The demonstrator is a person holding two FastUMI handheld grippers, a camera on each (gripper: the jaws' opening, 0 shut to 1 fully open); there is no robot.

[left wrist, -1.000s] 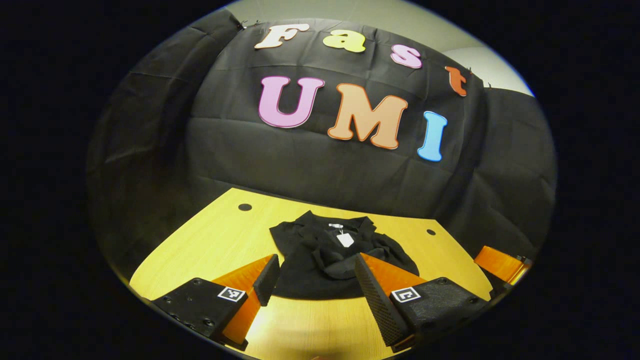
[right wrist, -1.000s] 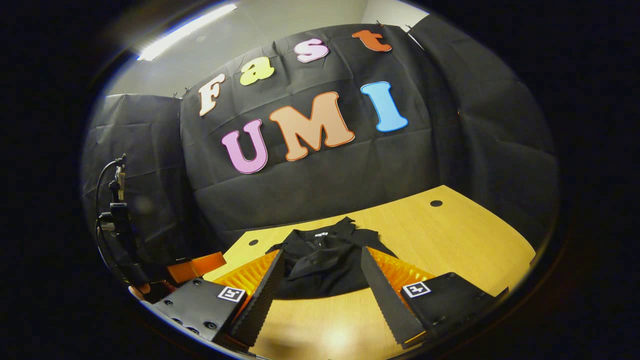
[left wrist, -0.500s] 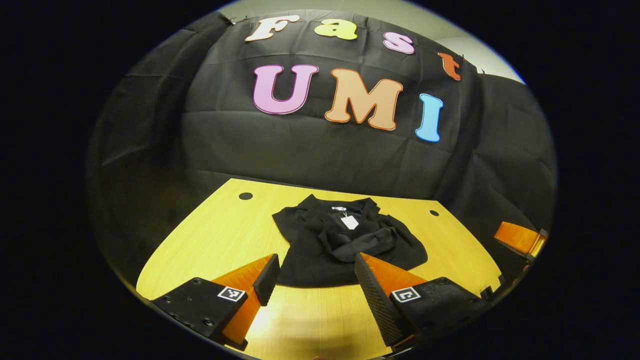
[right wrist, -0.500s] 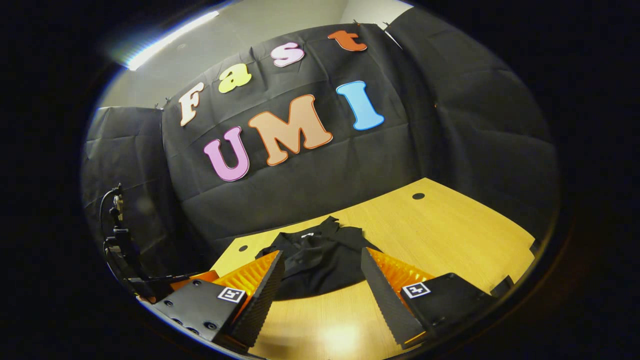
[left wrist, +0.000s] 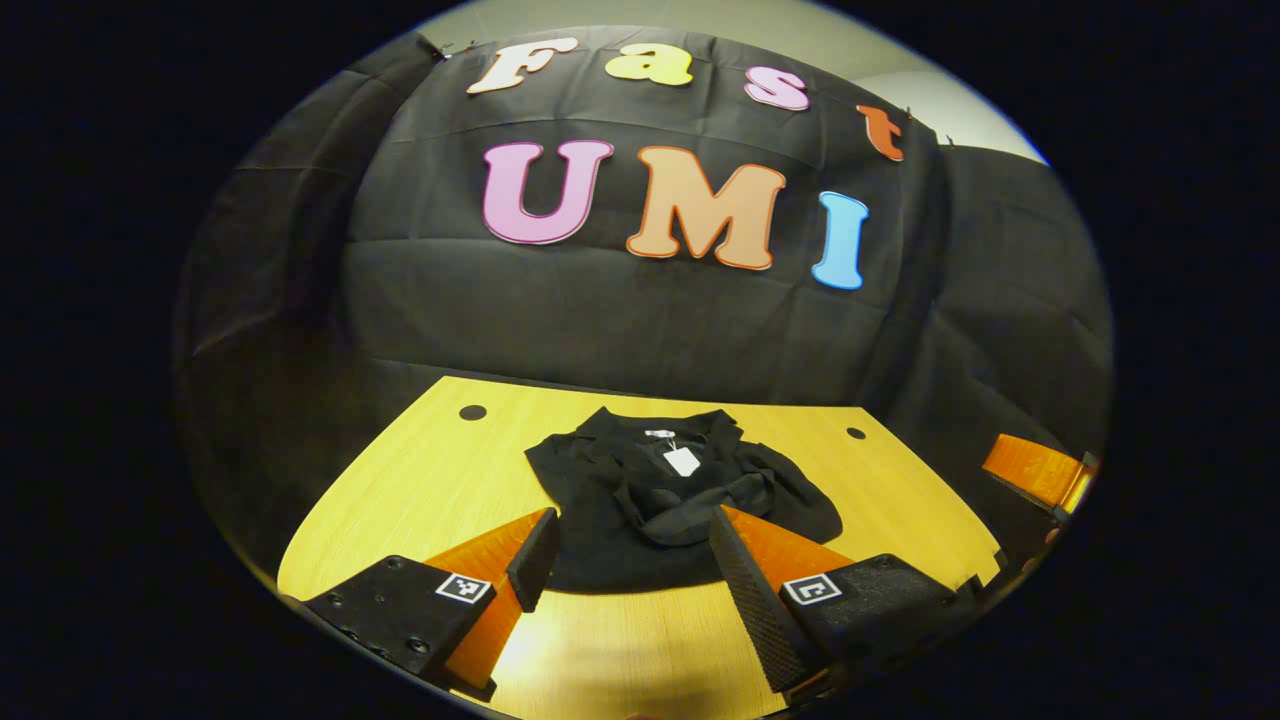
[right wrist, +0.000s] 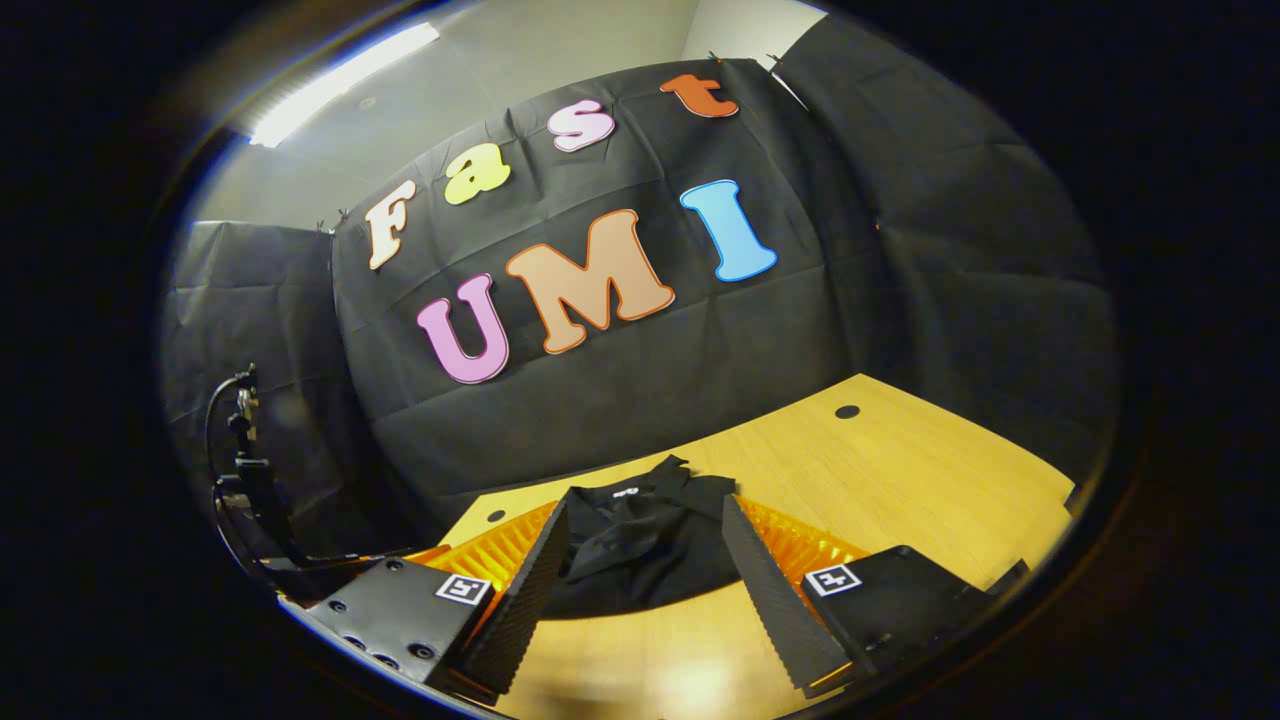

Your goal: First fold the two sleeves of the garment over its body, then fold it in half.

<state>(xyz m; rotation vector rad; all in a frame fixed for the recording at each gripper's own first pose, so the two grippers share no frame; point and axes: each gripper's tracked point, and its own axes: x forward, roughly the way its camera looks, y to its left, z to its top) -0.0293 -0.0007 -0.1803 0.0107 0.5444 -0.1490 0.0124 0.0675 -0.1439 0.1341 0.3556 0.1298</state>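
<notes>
A black garment (left wrist: pixel 610 480) lies on the yellow wooden table (left wrist: pixel 420 470), collar toward the far wall, with a white tag (left wrist: pixel 682 461) at the neck. Its sleeves lie bunched across the chest. My left gripper (left wrist: pixel 630 560) hovers open over the table just in front of the hem, holding nothing. In the right gripper view the garment (right wrist: pixel 640 540) sits between and beyond the fingers of my right gripper (right wrist: pixel 645 585), which is also open and holds nothing. The right gripper (left wrist: pixel 1035 470) also shows at the right edge of the left gripper view.
Black cloth walls close the table's far side. Small round holes (left wrist: pixel 472 412) (left wrist: pixel 855 433) mark the table's far corners. A dark stand with a cable (right wrist: pixel 245 470) rises at the left of the right gripper view. Bare tabletop (right wrist: pixel 900 470) stretches to the garment's right.
Both views have drifted a little: the right gripper has swung out toward the right. The garment lies as before, and both grippers have stayed open.
</notes>
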